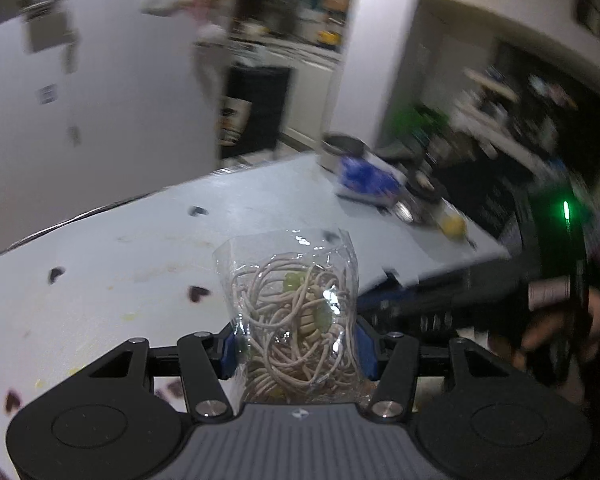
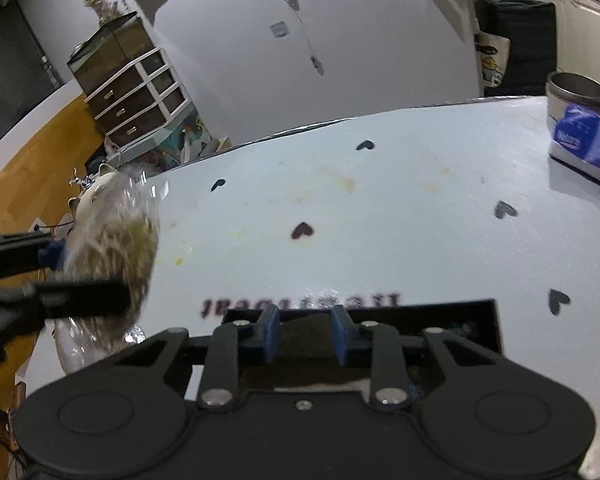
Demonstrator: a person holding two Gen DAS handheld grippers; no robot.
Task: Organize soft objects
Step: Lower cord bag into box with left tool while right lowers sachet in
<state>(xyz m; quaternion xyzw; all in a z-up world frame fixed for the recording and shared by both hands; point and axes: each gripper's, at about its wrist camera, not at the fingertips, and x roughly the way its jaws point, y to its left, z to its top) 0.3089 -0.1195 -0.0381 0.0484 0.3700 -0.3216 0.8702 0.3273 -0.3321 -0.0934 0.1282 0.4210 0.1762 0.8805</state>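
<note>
My left gripper point(image 1: 298, 350) is pinching a clear bag of beige elastic bands point(image 1: 290, 308) between both blue pads, bag standing upright above the jaws. My right gripper point(image 2: 305, 334) is hanging part open, gripping nothing, over a black box point(image 2: 476, 320). Beyond lies the white heart-printed table point(image 2: 380, 208); far right, a blue tissue pack point(image 2: 586, 138).

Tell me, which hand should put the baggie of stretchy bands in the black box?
Probably the left gripper: its jaws already squeeze the clear bag of bands. The right gripper holds nothing, jaws apart, over the black box.
</note>
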